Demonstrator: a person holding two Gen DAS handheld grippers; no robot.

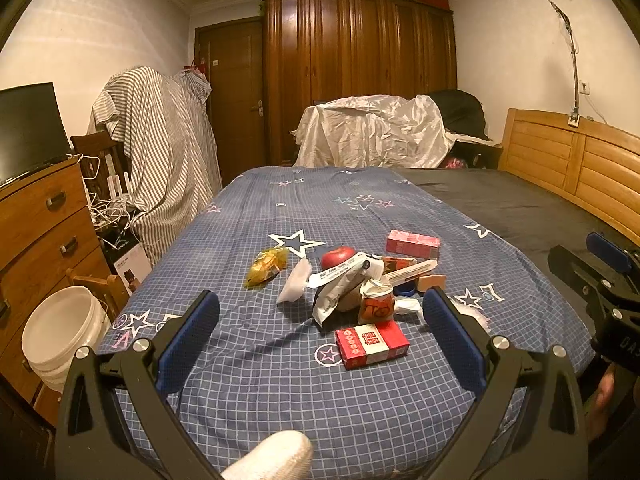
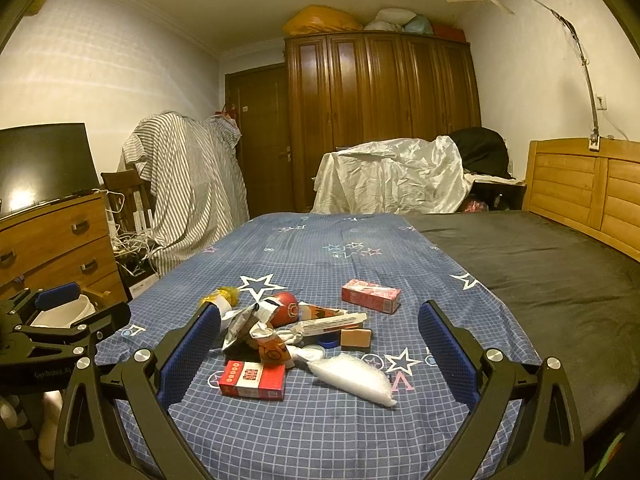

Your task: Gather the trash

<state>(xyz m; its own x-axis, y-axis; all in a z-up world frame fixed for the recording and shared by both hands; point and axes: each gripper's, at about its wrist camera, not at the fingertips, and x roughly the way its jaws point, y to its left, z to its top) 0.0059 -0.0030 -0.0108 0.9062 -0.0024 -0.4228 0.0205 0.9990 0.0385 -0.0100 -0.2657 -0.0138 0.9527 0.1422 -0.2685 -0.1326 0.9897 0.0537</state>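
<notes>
The right gripper hangs above the near edge of the bed, its blue-padded jaws spread wide and empty. Between them on the checked sheet lies a litter heap: a red-and-white box, a clear plastic bag, crumpled wrappers. A pink carton lies just beyond. The left gripper shows over the bed's left edge.

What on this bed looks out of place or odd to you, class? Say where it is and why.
A red apple sits within the litter pile mid-bedspread, looking whole among crumpled wrappers and boxes. Both grippers, left gripper and right gripper, hover open and empty. The white bucket stands on the floor beside the bed.
</notes>
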